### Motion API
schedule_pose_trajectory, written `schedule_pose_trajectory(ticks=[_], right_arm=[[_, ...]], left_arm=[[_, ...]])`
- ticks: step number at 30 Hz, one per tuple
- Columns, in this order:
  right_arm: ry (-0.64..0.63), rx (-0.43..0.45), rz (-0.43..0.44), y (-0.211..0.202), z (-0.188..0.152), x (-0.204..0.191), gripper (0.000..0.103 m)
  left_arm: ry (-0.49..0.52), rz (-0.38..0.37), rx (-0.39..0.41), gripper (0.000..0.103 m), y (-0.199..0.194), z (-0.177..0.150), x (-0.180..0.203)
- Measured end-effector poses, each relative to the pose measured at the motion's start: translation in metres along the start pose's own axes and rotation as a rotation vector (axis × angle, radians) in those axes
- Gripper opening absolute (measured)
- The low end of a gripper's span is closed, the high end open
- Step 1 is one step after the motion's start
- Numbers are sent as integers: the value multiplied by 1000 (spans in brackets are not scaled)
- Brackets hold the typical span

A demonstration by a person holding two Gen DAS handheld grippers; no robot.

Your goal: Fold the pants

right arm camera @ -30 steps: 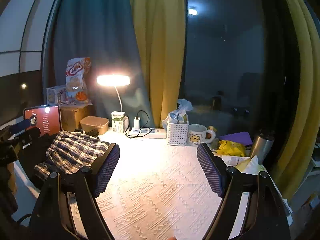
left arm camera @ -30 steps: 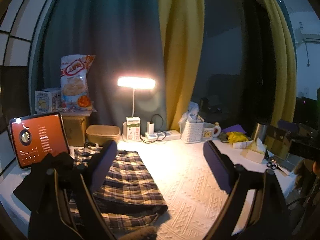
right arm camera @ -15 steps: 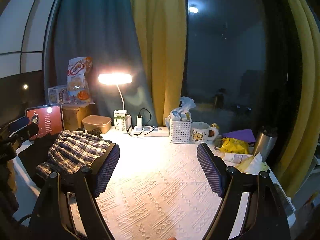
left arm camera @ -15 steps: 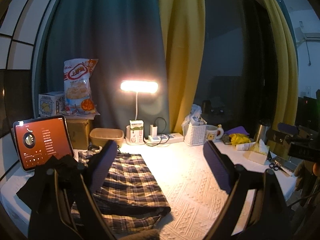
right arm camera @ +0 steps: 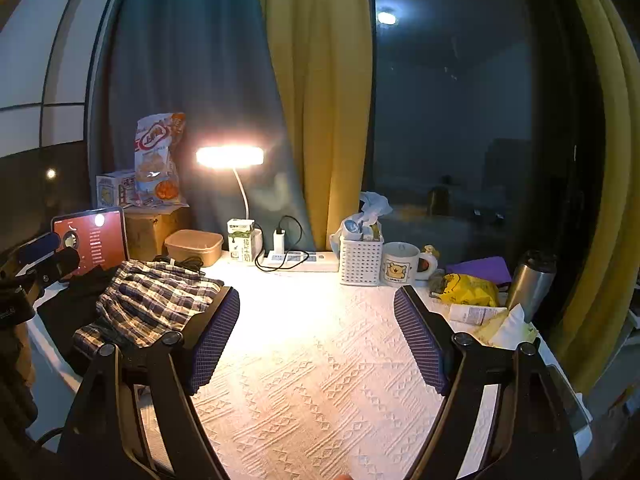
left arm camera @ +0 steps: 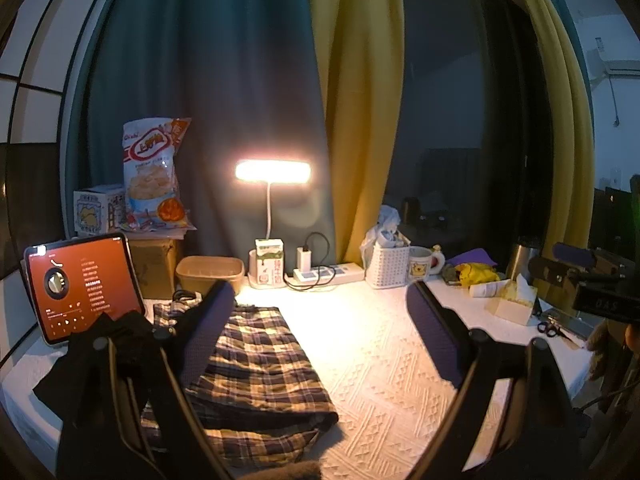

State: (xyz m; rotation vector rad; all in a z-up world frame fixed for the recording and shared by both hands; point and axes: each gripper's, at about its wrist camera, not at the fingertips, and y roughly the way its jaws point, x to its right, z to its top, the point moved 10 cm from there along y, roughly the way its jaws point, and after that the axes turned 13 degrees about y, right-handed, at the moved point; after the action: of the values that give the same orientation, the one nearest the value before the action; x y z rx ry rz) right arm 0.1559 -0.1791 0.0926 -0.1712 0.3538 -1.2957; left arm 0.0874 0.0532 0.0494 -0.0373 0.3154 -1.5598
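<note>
My 2 grippers, left [left arm camera: 320, 328] and right [right arm camera: 316, 336], both gape wide and hold nothing. The pants [left arm camera: 256, 364] lie folded left of the lamp [left arm camera: 273, 171], long axis running away from me, nearer my left gripper.

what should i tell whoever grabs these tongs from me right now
Left tongs: open, empty, hanging above the table with the plaid pants under their left finger.
Right tongs: open, empty, over bare white tablecloth.
Plaid pants: lying folded at the left side of the table, beside the tablet, partly on a black garment.
Done: the pants look folded into a compact stack and released.
Left: probably only tidying the bottom layer that sticks out at the near edge, if wanted.
</note>
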Motion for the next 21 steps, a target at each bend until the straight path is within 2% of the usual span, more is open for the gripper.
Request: schedule_pose_trajectory(ticks=[21], right_arm=[[9,-5,-16,-1,-2,-1,82]], left_arm=[[6,6,-5,89,1,2,2]])
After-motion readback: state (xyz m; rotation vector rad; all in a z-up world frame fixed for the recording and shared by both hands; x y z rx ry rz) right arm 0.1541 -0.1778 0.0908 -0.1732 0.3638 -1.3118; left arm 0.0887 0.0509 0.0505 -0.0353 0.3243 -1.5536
